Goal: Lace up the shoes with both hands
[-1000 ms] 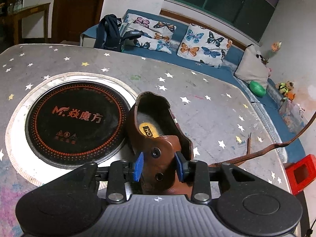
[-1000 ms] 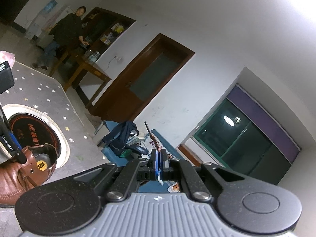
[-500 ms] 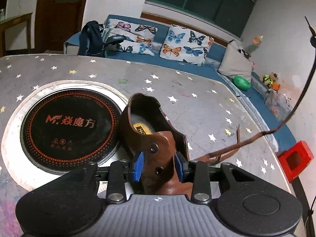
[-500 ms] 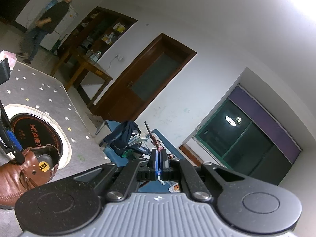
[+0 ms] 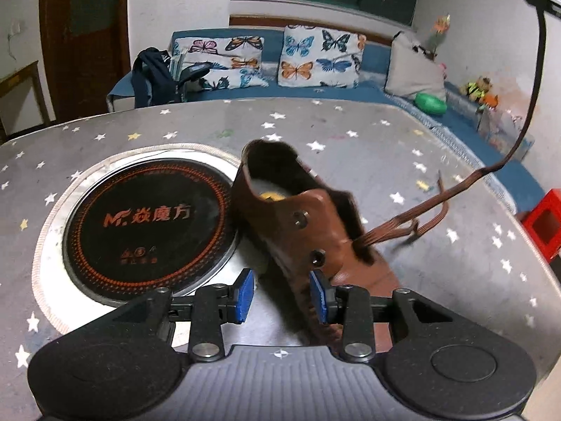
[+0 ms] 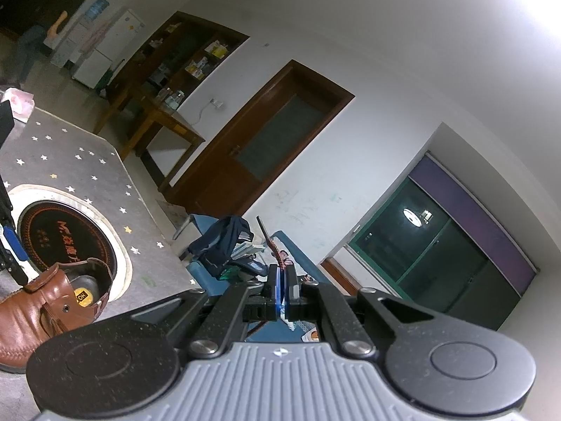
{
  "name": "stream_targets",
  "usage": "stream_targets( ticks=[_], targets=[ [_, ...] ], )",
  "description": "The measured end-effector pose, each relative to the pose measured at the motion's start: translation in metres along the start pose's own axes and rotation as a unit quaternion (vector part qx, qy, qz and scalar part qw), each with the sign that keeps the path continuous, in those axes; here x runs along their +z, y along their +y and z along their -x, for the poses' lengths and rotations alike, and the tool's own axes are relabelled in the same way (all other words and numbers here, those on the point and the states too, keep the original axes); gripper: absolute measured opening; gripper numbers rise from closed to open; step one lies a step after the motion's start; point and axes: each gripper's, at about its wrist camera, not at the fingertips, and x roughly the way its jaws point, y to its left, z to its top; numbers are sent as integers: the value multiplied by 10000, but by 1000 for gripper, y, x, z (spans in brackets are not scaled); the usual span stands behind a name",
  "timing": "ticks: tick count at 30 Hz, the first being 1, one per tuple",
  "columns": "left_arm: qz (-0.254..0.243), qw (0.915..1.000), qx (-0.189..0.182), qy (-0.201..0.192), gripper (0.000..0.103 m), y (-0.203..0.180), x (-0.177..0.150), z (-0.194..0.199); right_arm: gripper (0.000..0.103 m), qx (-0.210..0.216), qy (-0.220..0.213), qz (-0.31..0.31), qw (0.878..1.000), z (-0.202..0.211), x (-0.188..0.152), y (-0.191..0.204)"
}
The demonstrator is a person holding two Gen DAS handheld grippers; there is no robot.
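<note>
shoe (image 5: 305,224): glossy brown leather | lace (image 5: 420,210): flat woven | right tongs (image 6: 281,291): pinching lace

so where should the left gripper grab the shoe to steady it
Probably across the eyelet flaps of the shoe, coming from the toe end: the heel points away, the flaps stand as a narrow ridge, and the taut lace leaves from there toward the right.

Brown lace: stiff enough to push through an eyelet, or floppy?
Probably floppy: the lace curves and sags between the shoe and the right gripper. Its short tip stands straight above the shut fingers, so likely stiffer there.
</note>
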Motion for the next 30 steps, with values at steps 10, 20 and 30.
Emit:
stream_targets(
  ticks=[10,20,30],
  targets=[
    [-195,9992,281,220,38,-1,-6,-8,1,43,-1,67,10000,-3,3,5],
    [-271,9983,405,320,38,-1,-7,-14,1,29,-20,77,10000,-5,3,5],
    [-300,9980,444,333,38,2,-8,-15,1,126,-3,130,9998,-6,1,12]
  ],
)
